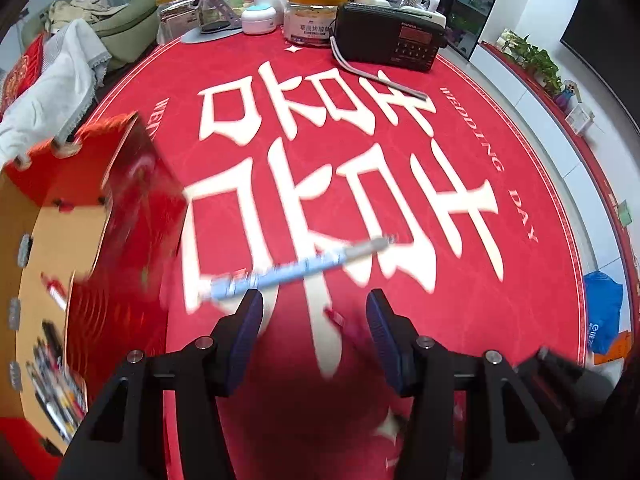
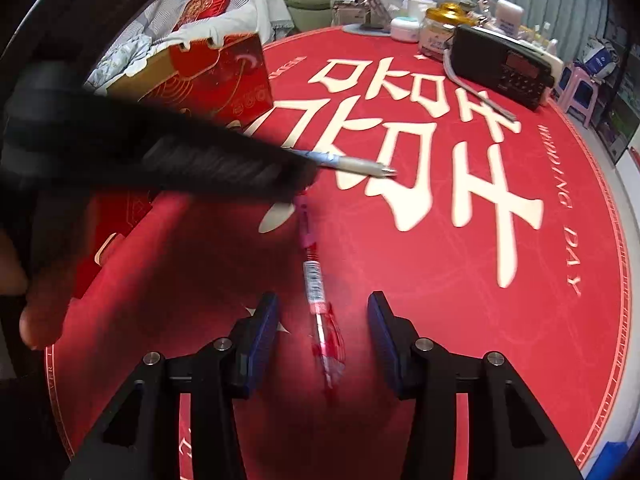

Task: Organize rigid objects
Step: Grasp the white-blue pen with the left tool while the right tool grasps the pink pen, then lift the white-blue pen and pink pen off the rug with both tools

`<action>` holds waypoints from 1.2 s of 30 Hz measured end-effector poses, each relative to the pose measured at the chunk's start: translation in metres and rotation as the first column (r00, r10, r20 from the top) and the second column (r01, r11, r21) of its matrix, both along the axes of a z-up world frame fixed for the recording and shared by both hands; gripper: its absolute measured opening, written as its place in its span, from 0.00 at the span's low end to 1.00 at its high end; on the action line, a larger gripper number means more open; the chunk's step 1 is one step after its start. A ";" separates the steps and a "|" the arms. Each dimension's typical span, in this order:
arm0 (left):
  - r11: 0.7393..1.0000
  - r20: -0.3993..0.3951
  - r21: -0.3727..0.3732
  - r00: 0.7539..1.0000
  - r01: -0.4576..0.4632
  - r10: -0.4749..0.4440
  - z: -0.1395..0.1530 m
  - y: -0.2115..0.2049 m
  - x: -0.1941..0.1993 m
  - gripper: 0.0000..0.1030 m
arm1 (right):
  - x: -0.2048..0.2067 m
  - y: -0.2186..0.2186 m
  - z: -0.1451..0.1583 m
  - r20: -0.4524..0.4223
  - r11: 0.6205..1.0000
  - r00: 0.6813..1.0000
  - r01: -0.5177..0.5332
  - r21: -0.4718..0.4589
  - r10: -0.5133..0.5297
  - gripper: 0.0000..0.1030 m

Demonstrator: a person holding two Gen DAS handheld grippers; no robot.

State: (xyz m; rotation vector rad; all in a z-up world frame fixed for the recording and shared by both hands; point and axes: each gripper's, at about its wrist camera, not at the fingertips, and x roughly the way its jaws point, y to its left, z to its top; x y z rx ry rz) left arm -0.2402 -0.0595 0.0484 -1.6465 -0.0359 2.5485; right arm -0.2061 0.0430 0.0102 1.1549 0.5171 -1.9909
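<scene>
Red round table mat (image 1: pixel 480 208) lettered "WEDDING DAY", black radio (image 1: pixel 390 38) marked PANDA, red box (image 1: pixel 92 184) at left with pens blurrily seen inside, left gripper (image 1: pixel 316 312) released before blue pen (image 1: pixel 296 266), right gripper (image 2: pixel 324 320) spread around red pen (image 2: pixel 316 280) lying on mat.

Two pens beside a red box

Blue pen (image 1: pixel 298 270) lies flat; red pen (image 2: pixel 316 280) nearer; open red box (image 1: pixel 100 200) left, holding pens.
</scene>
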 end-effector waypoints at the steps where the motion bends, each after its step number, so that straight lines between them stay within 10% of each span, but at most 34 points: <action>1: 1.000 -0.001 -0.010 1.000 0.007 -0.007 -0.001 0.002 -0.006 0.56 | 0.002 -0.001 0.000 -0.011 1.000 1.000 -0.004 0.008 0.004 0.48; 6: 0.981 0.030 -0.172 0.996 0.093 -0.089 -0.024 0.020 -0.027 0.58 | 0.006 -0.003 -0.002 -0.054 0.999 0.998 0.017 0.044 -0.015 0.40; 9: 0.996 0.066 -0.059 0.996 0.065 -0.061 -0.024 0.002 -0.025 0.55 | 0.004 0.010 -0.001 -0.045 0.997 0.998 0.055 0.050 -0.052 0.20; 17: 0.976 0.050 -0.134 0.984 0.174 -0.169 -0.020 0.021 0.010 0.18 | -0.006 0.076 0.002 -0.007 0.979 0.980 0.197 0.043 -0.197 0.19; 27: 0.990 0.070 -0.123 0.996 0.069 -0.061 -0.022 0.034 -0.016 0.14 | -0.011 0.067 0.004 -0.024 0.973 0.975 0.220 0.065 -0.219 0.19; 36: 0.994 0.033 -0.088 0.998 0.061 -0.058 -0.021 0.043 0.094 0.13 | 0.021 0.085 0.002 0.029 0.969 0.970 0.239 0.057 -0.241 0.19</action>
